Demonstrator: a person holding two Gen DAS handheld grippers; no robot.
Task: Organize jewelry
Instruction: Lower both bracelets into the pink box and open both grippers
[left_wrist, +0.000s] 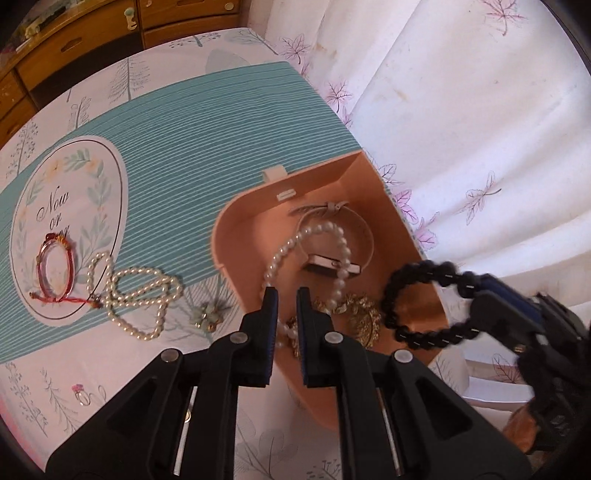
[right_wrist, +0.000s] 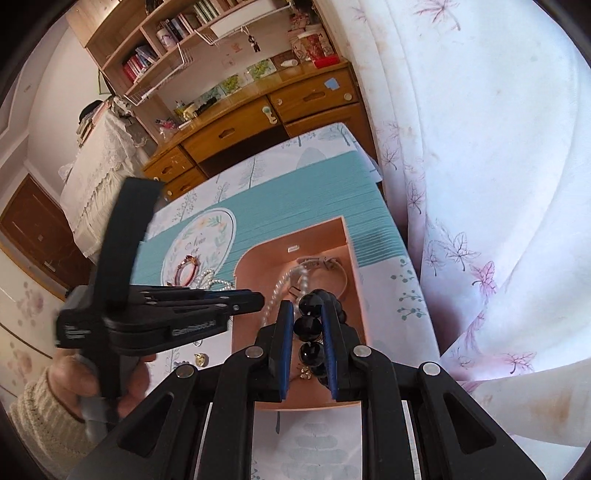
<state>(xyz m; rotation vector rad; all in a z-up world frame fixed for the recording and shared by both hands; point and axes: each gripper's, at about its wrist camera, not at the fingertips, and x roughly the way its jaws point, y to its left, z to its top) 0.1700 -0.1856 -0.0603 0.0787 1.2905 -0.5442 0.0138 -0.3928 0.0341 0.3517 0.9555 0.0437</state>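
Only the left wrist view shows the black bead bracelet (left_wrist: 428, 304) as a whole loop above the box (left_wrist: 369, 173), clamped by the right gripper (right_wrist: 308, 332); left gripper (left_wrist: 283, 314) fingers slightly apart, empty.

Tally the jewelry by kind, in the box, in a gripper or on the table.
Pearl strands: 2 (bracelet in box, necklace on table)
Black bead bracelet: 1, held in right gripper
Red string bracelet: 1
Watch in box: 1
Gold pieces in box: 1 cluster, count unclear
Small flower charm on table: 1
Total: 7, counting the cluster as one
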